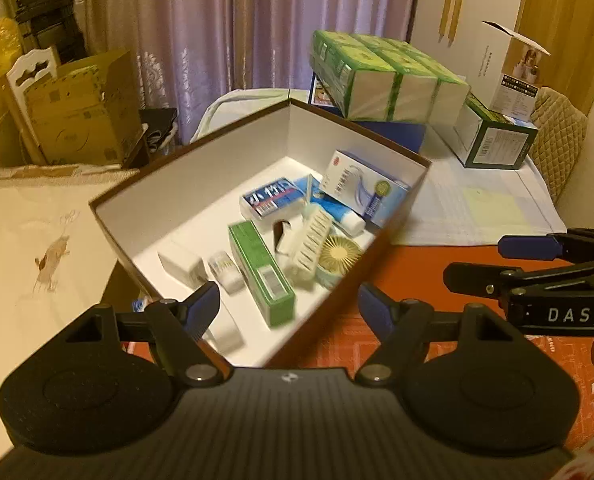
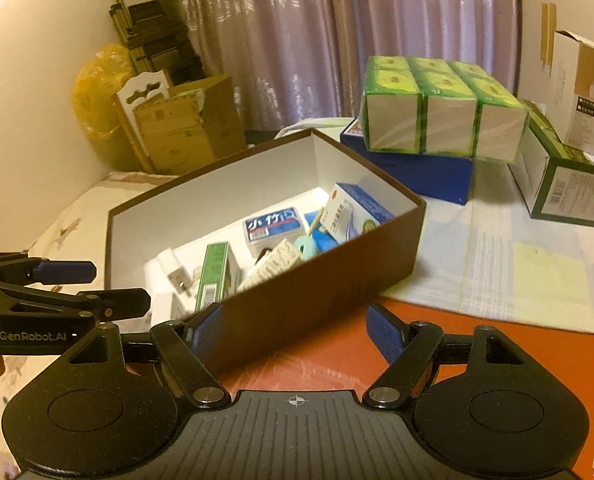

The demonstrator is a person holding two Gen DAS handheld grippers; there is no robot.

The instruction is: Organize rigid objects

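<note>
Both hand-held grippers, left (image 1: 288, 304) and right (image 2: 293, 320), hang with jaws spread and empty, near the brown box (image 2: 321, 284). It stands on the worktop (image 2: 497, 276), holding a green carton (image 1: 263, 272), blue medicine packs (image 1: 271, 198) and a white brush (image 1: 311, 242).

— What are your left tongs (image 1: 289, 304) doing?

— They are hanging wide apart over the near corner of the brown box (image 1: 169, 172), gripping nothing. My right tongs (image 1: 509, 260) are reaching in from the right edge, over the orange bench (image 1: 417, 272).

— What is lying inside the box?

— A long green carton (image 1: 261, 272) is lying near the middle, a white brush (image 1: 311, 246) just beside it, and a round gold-faced thing (image 1: 337, 258) is sitting against the near wall. A blue-and-white medicine box (image 1: 361, 188) is leaning at the far right corner.

— And behind?

— Green-wrapped packs (image 1: 389, 76) are sitting stacked on a blue box (image 1: 393, 136).
</note>
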